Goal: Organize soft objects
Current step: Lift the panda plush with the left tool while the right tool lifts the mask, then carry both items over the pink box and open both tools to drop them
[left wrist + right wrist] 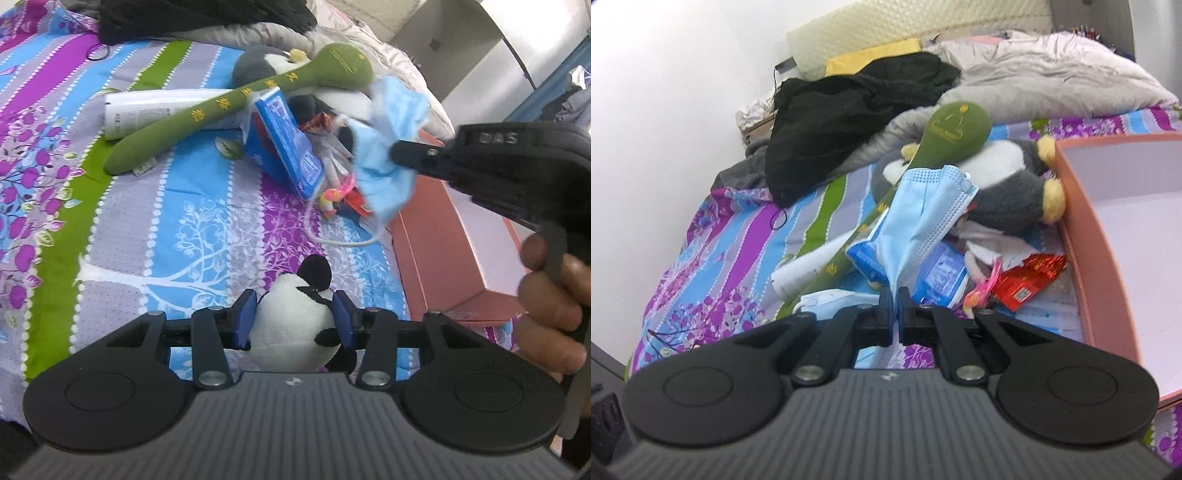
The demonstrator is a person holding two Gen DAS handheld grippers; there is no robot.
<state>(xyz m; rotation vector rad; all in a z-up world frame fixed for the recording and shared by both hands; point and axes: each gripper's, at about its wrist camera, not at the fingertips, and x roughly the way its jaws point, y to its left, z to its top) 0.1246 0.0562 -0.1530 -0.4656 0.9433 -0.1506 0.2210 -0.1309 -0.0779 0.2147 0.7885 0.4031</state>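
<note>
Left gripper (295, 317): jaws clamped on one panda plush (295, 325) above the bed (166, 229). Right gripper (894, 308): jaws pinched shut on one blue face mask (923, 206), lifted. Beyond: one green plush stick (221, 107), one grey penguin plush (1008, 192), one pink box (1082, 236) alongside.

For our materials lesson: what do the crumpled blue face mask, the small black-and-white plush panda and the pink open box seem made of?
Crumpled blue face mask: probably matte nonwoven fabric; pleats show.
Small black-and-white plush panda: fuzzy, stuffed pile fabric.
Pink open box: likely smooth cardboard; stiff, straight walls.
</note>
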